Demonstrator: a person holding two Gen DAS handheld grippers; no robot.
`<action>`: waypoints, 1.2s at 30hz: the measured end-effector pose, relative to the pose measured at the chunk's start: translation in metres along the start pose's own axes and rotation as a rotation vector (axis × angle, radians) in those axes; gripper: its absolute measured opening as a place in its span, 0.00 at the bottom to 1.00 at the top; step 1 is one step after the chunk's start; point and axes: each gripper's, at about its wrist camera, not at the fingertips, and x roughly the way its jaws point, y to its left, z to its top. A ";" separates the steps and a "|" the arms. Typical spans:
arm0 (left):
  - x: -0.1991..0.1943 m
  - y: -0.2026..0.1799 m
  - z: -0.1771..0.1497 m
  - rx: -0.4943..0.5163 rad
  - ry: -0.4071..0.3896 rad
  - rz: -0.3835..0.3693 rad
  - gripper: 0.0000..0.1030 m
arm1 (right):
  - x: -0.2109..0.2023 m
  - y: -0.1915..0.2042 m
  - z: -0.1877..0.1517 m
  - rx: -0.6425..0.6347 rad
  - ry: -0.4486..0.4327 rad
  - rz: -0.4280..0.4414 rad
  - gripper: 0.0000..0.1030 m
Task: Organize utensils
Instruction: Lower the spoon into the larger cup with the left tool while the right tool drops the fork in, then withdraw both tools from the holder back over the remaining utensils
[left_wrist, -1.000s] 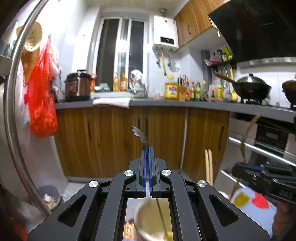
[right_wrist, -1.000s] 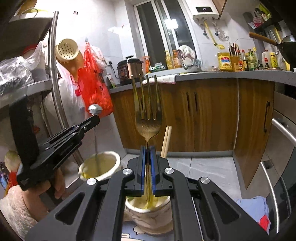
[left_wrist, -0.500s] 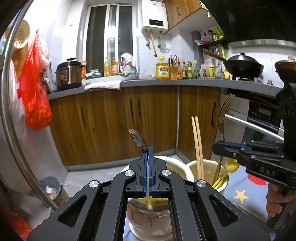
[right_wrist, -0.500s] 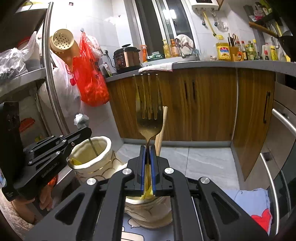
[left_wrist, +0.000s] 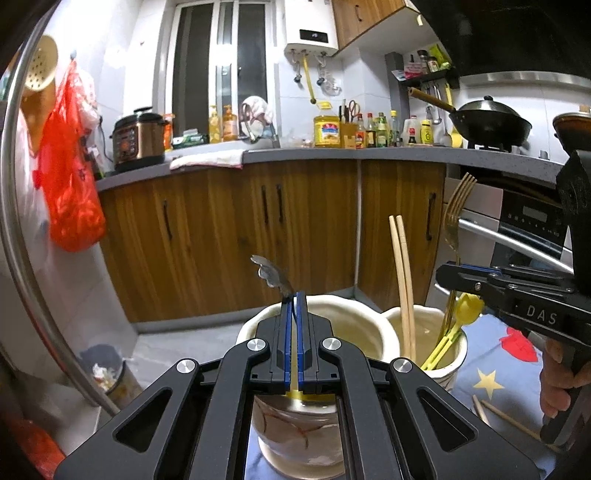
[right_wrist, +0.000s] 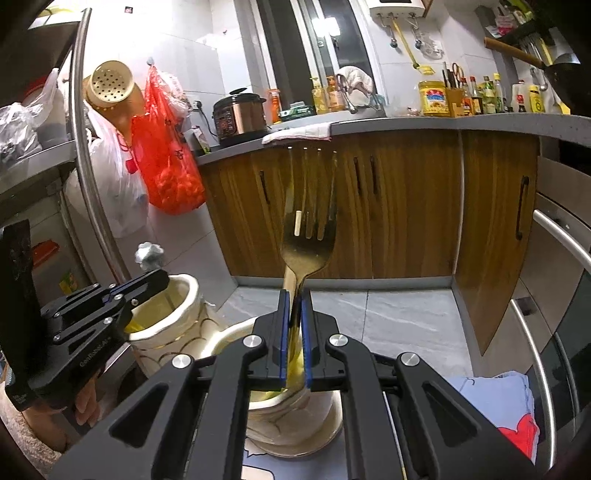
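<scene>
My left gripper (left_wrist: 295, 295) is shut on a thin utensil with an ornate silver end (left_wrist: 271, 275), which stands upright in a cream ceramic jar (left_wrist: 347, 325). Right of it a second cream jar (left_wrist: 428, 312) holds two wooden chopsticks (left_wrist: 402, 277) and a yellow utensil (left_wrist: 467, 306). In the right wrist view my right gripper (right_wrist: 294, 295) is shut on the handle of a gold fork (right_wrist: 306, 251), tines up, its lower end inside that jar (right_wrist: 229, 336). The left gripper (right_wrist: 162, 277) shows at the left over its own jar (right_wrist: 188, 291).
Both jars stand on a blue cloth (left_wrist: 491, 354) with a star and red heart; loose chopsticks (left_wrist: 517, 424) lie on it. Wooden cabinets (left_wrist: 258, 229) lie ahead, an oven (left_wrist: 532, 229) to the right. A curved steel rail (left_wrist: 22, 258) and a floor bin (left_wrist: 107, 373) are at the left.
The left gripper has sunk and tipped down with its utensil, which now stands in the near jar; both jars have come into its view. The right gripper and its fork have barely moved.
</scene>
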 end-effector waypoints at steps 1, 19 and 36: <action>0.001 0.001 0.000 -0.006 0.003 0.003 0.03 | 0.001 -0.002 0.000 0.007 0.003 -0.006 0.06; -0.009 0.001 0.005 -0.038 -0.029 0.005 0.58 | 0.003 -0.010 -0.001 0.028 0.027 -0.006 0.34; -0.041 0.008 0.015 -0.081 0.026 0.081 0.87 | -0.053 -0.003 0.005 0.058 0.007 -0.004 0.95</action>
